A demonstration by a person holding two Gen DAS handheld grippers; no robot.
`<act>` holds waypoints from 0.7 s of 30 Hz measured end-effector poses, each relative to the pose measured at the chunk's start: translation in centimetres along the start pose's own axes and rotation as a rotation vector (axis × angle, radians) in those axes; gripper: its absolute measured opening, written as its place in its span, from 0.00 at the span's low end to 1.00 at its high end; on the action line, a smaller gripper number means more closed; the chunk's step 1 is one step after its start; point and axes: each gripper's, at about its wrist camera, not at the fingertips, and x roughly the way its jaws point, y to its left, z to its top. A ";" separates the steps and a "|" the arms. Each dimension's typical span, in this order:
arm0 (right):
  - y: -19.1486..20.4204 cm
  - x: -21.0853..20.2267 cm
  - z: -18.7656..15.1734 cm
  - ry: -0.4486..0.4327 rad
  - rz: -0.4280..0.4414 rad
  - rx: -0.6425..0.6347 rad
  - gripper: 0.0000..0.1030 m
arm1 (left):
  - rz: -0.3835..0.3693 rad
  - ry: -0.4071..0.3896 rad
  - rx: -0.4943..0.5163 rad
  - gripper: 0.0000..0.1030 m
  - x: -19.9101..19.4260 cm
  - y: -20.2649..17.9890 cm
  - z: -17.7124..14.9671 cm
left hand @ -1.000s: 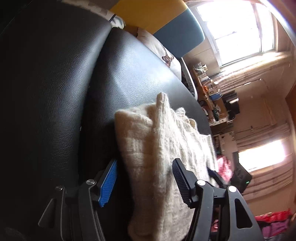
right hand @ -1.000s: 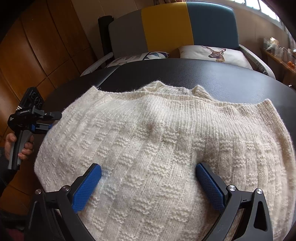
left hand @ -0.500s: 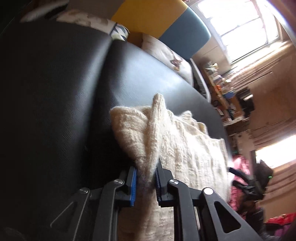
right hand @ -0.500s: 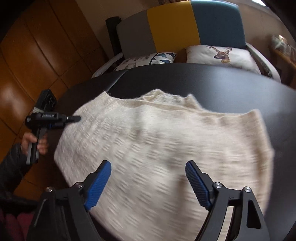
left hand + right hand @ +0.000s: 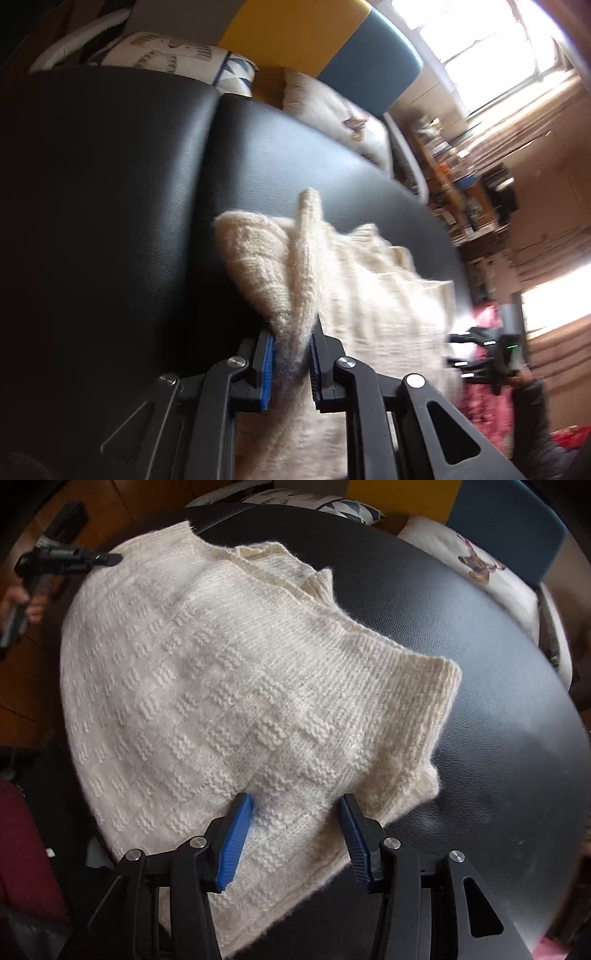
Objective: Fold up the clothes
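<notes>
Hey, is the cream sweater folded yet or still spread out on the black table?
Mostly spread out: the sweater lies open, neckline showing, on the table. Only one edge is pinched up.

Black table (image 5: 480, 686) (cream sweater (image 5: 221, 686) atop)

Behind the black leather surface (image 5: 461, 635) stands a sofa (image 5: 295, 40) with yellow and blue back panels. On it lie a patterned cushion (image 5: 173, 59) and a deer-print cushion (image 5: 476, 565). A blurred pink heap (image 5: 484, 398), perhaps cloth, lies beyond.
</notes>
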 end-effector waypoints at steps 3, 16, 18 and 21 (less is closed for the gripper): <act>-0.2 0.3 -0.4 -0.019 0.007 0.029 0.51 | -0.157 -0.059 -0.098 0.13 -1.9 -0.2 -0.7; -0.3 0.2 -1.5 -0.110 0.032 0.212 0.57 | -0.354 -0.176 -0.247 0.13 -4.7 -9.3 -1.8; 0.0 0.1 -1.3 -0.122 0.032 0.230 0.57 | -0.348 -0.175 -0.254 0.13 -4.6 -11.0 -1.7; 0.3 0.1 -1.2 -0.159 0.049 0.259 0.57 | -0.335 -0.169 -0.256 0.13 -3.8 -13.9 -1.5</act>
